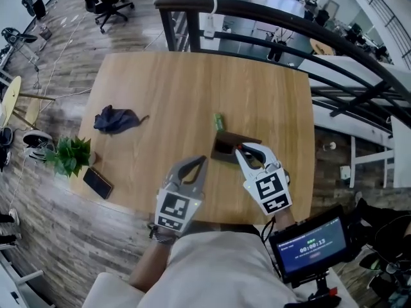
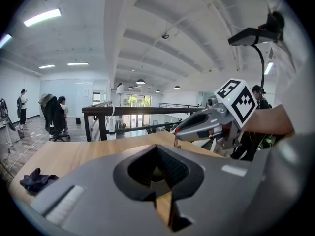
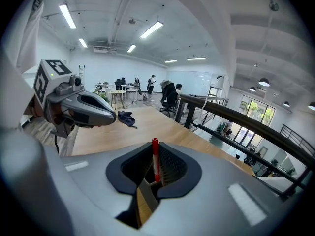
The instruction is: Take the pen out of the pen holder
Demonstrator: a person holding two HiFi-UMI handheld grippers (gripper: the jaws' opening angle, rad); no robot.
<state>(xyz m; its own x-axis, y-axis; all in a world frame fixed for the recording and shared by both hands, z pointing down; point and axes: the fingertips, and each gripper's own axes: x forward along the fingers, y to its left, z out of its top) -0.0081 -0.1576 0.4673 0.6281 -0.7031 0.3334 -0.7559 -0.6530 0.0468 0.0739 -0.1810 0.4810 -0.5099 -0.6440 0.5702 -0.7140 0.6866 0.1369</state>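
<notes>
Right gripper (image 1: 243, 151) pinches a red pen (image 3: 155, 159) between its closed jaws, the pen's long axis upright, at the dark pen holder (image 1: 223, 147) toward the table's (image 1: 160, 95) near edge. Left gripper (image 1: 200, 162) is pressed together, empty.

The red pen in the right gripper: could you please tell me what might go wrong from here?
1. The right gripper pinches the red pen only near one end, with most of it standing free, so it may pivot or slip out.
2. The pen holder sits right beside that gripper, and the left gripper is not holding it. A careless move could knock or drag it across the table.
</notes>
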